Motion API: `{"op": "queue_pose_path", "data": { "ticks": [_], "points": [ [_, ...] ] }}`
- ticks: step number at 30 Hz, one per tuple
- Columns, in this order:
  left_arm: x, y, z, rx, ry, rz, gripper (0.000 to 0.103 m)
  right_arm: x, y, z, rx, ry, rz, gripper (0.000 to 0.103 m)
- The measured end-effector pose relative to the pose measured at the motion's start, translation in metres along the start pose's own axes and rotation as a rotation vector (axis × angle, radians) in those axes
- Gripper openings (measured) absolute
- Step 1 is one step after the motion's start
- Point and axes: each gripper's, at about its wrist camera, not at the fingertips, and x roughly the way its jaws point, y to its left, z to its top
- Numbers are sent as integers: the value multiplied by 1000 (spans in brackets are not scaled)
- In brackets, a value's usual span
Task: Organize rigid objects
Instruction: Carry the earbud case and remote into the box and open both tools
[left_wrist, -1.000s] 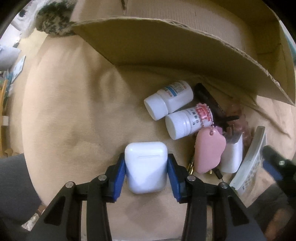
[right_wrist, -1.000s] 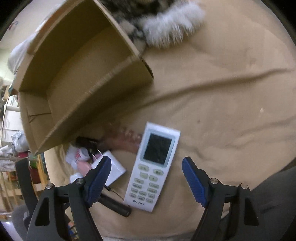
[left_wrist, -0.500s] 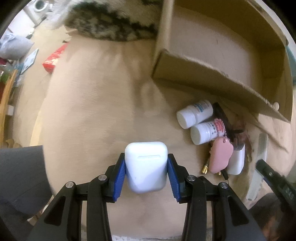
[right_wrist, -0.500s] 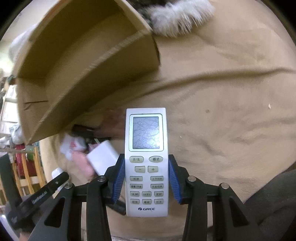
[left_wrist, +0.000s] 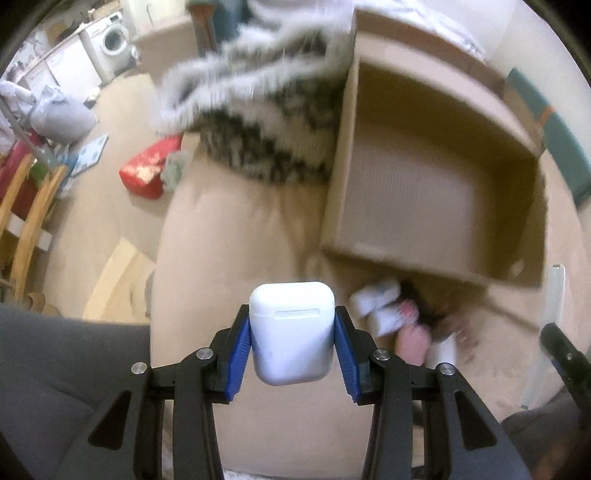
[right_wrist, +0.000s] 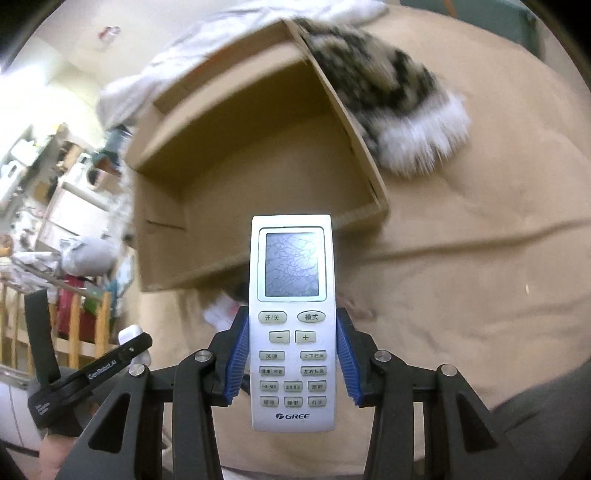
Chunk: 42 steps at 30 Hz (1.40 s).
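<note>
Both tongs loaded, box ahead of each.

The open box lies ahead of and below both my tongs on the tan blanket, its floor bare. My right tongs are clamped on the remote, long axis pointing straight at the box, its top end over the near wall, so I judge this hand nearer. My left tongs are clamped on the earbud case, raised, with the box ahead to the right. The bottles lie just outside its near wall.
</note>
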Motion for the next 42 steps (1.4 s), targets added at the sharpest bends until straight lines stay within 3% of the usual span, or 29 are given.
{"op": "queue_pose_path", "data": {
  "ticks": [5,10,16,24,30,34,42],
  "points": [
    [-36,-34,32,33,-92,-46,39,-16,21,31,-52,-66,41,46],
    [-37,-70,54,76,-135,-28,39,-15,37,62,-116,-83,39,46],
    [-4,-88,73,88,-129,-19,39,4,41,90,-155,-77,50,46],
    [42,-106,87,128,-95,-33,39,60,33,115,-191,-11,18,46],
    [71,-116,89,146,-59,-3,39,95,22,120,-180,26,10,46],
    [85,-122,88,172,-58,26,39,107,25,118,-225,11,-29,46],
    [102,-125,91,180,-49,73,39,121,26,118,-226,37,-26,46]
  ]
}}
